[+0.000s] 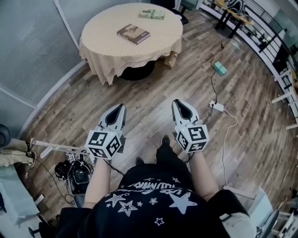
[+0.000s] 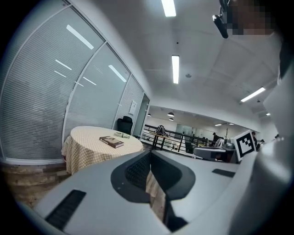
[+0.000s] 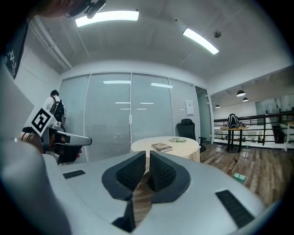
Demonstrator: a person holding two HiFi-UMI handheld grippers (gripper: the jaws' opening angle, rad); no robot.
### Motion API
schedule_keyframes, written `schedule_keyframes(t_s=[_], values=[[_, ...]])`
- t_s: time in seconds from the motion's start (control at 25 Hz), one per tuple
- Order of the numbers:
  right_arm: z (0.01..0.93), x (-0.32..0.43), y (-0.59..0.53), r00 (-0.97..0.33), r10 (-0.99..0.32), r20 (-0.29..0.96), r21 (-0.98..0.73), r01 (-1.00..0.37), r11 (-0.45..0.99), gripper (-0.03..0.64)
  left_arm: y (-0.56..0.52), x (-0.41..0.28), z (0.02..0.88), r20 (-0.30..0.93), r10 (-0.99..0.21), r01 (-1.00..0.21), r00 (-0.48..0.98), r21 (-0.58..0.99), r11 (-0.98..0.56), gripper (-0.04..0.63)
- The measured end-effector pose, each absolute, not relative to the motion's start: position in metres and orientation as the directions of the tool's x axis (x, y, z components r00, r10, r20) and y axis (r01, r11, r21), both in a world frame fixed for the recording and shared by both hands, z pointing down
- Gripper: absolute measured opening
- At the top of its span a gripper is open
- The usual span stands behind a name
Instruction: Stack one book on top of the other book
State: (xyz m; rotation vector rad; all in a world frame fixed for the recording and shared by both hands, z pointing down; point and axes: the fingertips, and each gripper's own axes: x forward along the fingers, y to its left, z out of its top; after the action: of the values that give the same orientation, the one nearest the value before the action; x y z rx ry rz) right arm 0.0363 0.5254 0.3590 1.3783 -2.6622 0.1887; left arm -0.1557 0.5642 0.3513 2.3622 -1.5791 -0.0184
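A brown book (image 1: pixel 133 33) lies flat near the middle of the round table (image 1: pixel 102 51), which wears a checked cloth. A green book (image 1: pixel 152 14) lies at the table's far edge. Both books show again, small, as the brown book (image 2: pixel 111 142) and green book (image 2: pixel 121 135) in the left gripper view, and as the brown book (image 3: pixel 161 147) and green book (image 3: pixel 177 140) in the right gripper view. My left gripper (image 1: pixel 121 107) and right gripper (image 1: pixel 176 102) are held side by side over the wooden floor, well short of the table. Both are shut and empty.
A frosted glass wall (image 1: pixel 28 56) runs along the left. A white power strip (image 1: pixel 217 107) with cables and a teal object (image 1: pixel 220 69) lie on the floor to the right. Cables and gear (image 1: pixel 74 172) sit at the lower left. A railing (image 1: pixel 260 32) lines the far right.
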Motion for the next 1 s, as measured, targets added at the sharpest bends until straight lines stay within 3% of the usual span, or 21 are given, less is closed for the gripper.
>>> schedule_keyframes(t_s=[0.36, 1.0], values=[[0.372, 0.056, 0.455, -0.655, -0.740, 0.153, -0.115, -0.756, 0.645, 0.040, 0.500, -0.111, 0.361, 0.198, -0.903, -0.917, 0.381, 0.201, -0.344, 0.009], [0.380, 0.153, 0.303, -0.709, -0.687, 0.159, -0.139, -0.705, 0.695, 0.040, 0.361, -0.019, 0.366, 0.233, -0.919, -0.944, 0.318, 0.166, -0.285, 0.009]])
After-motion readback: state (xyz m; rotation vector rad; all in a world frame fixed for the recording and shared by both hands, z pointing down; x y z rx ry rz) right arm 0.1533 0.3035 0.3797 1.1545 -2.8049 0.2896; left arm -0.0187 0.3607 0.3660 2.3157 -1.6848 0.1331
